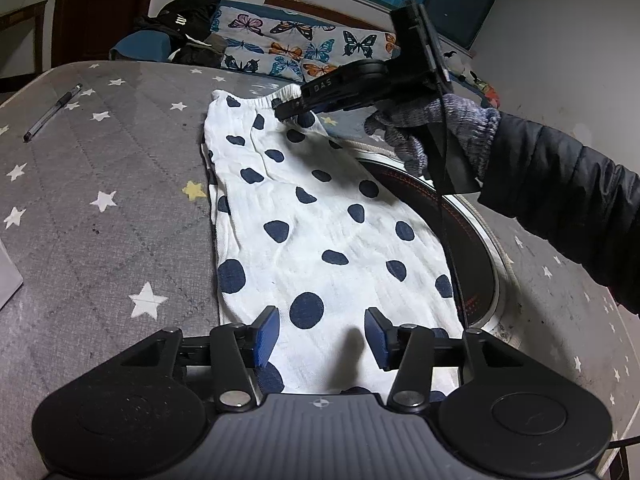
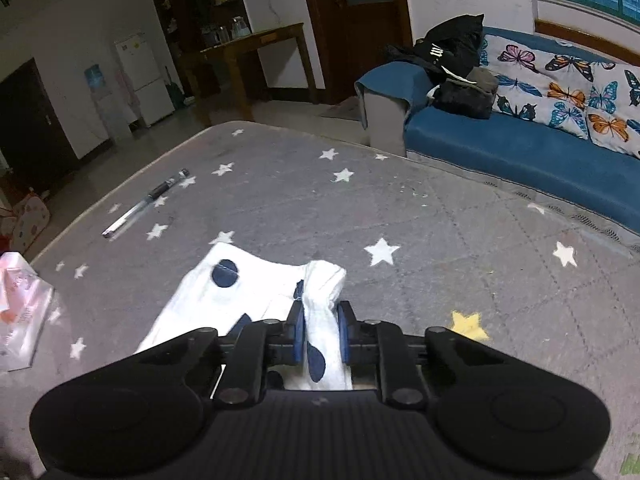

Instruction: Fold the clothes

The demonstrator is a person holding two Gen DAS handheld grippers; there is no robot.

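White shorts [image 1: 320, 216] with navy spots, flat and creased. Right gripper [image 2: 320, 336] pinching the waistband; left gripper [image 1: 322, 336] spread over the hem. "DAS" on the right gripper.

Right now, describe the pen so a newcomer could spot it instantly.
Start at the grey star-print table cover. The white garment with navy dots lies on it, its waistband pinched by the right gripper. The pen lies apart from it near the far left edge: the only thin, clear-barrelled, dark-capped stick there.

left tool [image 1: 322, 334] gapes wide; right tool [image 2: 321, 334] is pinched closed.
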